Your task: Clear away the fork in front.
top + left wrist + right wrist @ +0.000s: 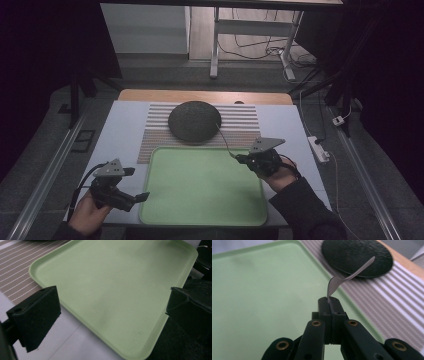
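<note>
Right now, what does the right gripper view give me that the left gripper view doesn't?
Right gripper view: the right gripper with its jaws shut on a thin metal utensil, apparently a spoon held by its bowl end, its handle reaching out over the dark round mat.

Left gripper view: the left gripper with its jaws wide apart and nothing between them, above the near edge of the tray, plus a strip of pale table surface.

Both: the empty green tray and the striped placemat beside it.
</note>
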`<state>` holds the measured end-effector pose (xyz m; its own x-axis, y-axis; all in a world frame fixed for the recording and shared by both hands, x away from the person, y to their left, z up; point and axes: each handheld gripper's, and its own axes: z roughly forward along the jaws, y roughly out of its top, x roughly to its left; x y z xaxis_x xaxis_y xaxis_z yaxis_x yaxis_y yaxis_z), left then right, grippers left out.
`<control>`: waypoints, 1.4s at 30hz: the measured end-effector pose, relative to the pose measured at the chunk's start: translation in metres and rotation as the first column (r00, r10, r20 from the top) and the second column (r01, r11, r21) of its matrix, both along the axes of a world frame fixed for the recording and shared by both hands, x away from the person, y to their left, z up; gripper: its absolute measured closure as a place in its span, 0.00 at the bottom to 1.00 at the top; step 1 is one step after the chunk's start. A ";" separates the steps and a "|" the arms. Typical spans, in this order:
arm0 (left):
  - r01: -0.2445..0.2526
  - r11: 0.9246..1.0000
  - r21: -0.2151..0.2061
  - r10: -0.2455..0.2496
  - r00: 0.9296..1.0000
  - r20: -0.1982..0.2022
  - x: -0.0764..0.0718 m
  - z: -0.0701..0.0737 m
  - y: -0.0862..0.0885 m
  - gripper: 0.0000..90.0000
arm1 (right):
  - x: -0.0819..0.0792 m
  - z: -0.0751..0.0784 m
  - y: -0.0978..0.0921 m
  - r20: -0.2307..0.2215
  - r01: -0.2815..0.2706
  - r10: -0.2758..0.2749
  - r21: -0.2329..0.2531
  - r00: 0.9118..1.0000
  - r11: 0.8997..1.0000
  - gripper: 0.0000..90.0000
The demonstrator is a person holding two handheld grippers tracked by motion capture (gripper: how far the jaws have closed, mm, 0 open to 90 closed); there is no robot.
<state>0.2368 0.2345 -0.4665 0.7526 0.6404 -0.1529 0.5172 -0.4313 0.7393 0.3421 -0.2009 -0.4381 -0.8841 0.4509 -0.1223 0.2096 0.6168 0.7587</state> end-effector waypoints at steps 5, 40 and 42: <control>0.031 0.999 -0.012 -0.031 0.999 -0.032 0.015 0.002 -0.014 0.00 | -0.015 -0.001 0.001 -0.036 -0.053 0.054 0.033 0.998 0.998 1.00; 0.439 0.864 0.248 -0.460 0.887 0.031 0.075 0.007 -0.118 0.17 | -0.081 -0.002 0.031 -0.116 -0.365 0.378 0.118 0.919 0.924 1.00; 0.459 0.850 0.259 -0.484 0.874 0.037 0.075 0.006 -0.120 0.25 | -0.082 -0.002 0.032 -0.120 -0.375 0.388 0.122 0.914 0.919 1.00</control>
